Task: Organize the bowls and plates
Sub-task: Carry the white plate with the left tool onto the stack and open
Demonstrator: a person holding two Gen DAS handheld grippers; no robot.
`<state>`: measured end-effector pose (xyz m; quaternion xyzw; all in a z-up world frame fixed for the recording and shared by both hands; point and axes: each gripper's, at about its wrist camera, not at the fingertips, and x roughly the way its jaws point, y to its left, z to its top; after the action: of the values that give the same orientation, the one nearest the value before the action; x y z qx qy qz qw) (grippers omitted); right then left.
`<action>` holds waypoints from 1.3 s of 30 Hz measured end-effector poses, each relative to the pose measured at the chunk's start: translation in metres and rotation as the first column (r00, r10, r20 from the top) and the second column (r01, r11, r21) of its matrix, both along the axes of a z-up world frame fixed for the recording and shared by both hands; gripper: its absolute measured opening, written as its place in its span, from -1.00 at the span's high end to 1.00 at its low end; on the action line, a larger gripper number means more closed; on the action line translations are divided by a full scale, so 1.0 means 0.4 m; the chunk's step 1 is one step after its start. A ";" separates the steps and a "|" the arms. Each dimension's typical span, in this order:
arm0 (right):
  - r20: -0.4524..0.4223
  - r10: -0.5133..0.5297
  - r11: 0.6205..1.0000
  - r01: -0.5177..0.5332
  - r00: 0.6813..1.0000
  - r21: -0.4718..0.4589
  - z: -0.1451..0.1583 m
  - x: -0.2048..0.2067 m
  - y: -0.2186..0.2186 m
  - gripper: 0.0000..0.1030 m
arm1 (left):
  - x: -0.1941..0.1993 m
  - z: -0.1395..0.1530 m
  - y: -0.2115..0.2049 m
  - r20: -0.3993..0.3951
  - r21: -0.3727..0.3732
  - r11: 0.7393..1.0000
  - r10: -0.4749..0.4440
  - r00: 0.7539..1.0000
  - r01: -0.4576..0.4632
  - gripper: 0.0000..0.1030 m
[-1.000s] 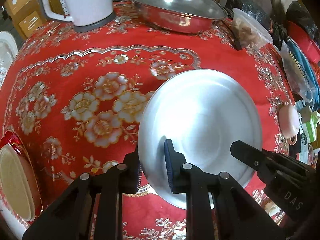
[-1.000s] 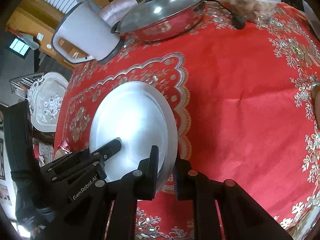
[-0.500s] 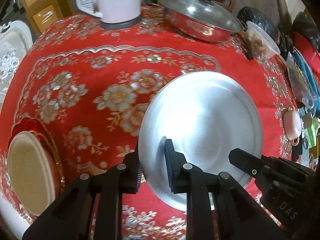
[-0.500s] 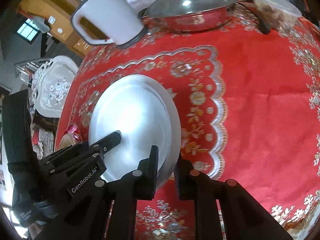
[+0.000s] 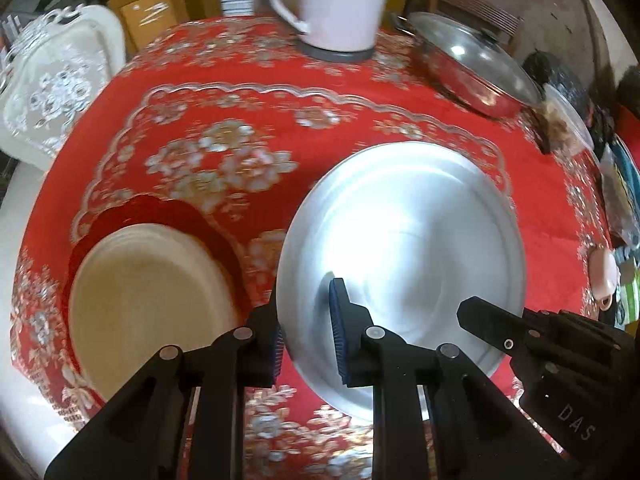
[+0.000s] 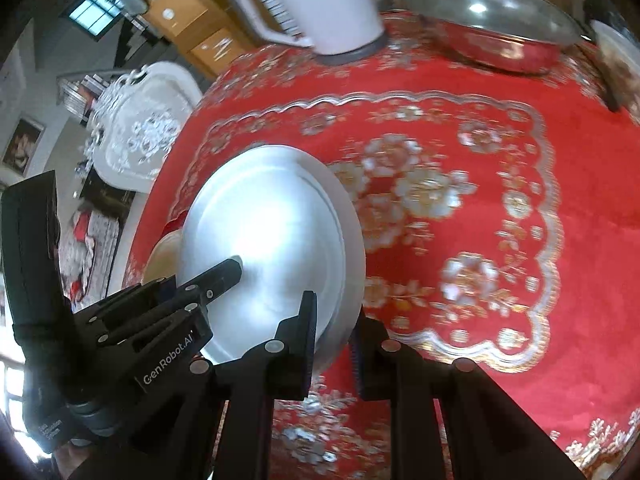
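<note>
A large round steel plate (image 5: pixel 404 240) hangs above the red flowered tablecloth, held from both sides. My left gripper (image 5: pixel 307 330) is shut on its left rim, and the right gripper (image 5: pixel 476 316) shows at the plate's lower right. In the right wrist view the same steel plate (image 6: pixel 264 248) is pinched at its near right rim by my right gripper (image 6: pixel 333 330), with the left gripper (image 6: pixel 224 274) reaching in from the left. A cream plate (image 5: pixel 148 304) rests on a red scalloped dish (image 5: pixel 168 212) at the table's left front, just left of the steel plate.
At the back of the table stand a white electric kettle (image 5: pixel 336 4), a lidded steel pan (image 5: pixel 472 64) and a clear food tub (image 5: pixel 564 120). A pink cup (image 5: pixel 604 276) and bags line the right edge. A white ornate chair (image 5: pixel 52 88) stands beyond the table's left.
Both grippers have carried the steel plate leftward over the table. The cream plate on the red dish has come from the left edge to right beside the steel plate.
</note>
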<state>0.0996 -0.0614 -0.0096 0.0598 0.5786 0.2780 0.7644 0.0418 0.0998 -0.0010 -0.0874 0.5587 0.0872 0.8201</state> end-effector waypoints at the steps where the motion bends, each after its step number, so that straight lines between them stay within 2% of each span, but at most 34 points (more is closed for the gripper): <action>1: 0.001 0.014 1.000 -0.014 1.000 0.000 0.001 -0.004 0.019 0.67 | -0.008 0.001 0.017 0.001 0.003 1.000 0.013 1.000 -0.013 0.65; 22: 0.007 0.222 0.975 -0.222 0.975 -0.029 -0.003 -0.057 0.324 0.65 | -0.122 -0.013 0.262 -0.006 0.028 0.978 0.209 0.978 -0.209 0.61; 31: -0.009 0.273 0.961 -0.273 0.962 -0.053 -0.025 -0.066 0.394 0.64 | -0.143 -0.042 0.310 -0.029 0.031 0.968 0.251 0.967 -0.250 0.59; 39: -0.019 0.287 0.957 -0.287 0.958 -0.049 -0.028 -0.063 0.409 0.56 | -0.143 -0.049 0.320 -0.034 0.029 0.966 0.258 0.966 -0.257 0.58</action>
<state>0.0745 0.1022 -0.0210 -0.0429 0.5924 0.3706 0.7140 -0.0156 0.2277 -0.0207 -0.1475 0.5567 0.2012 0.7924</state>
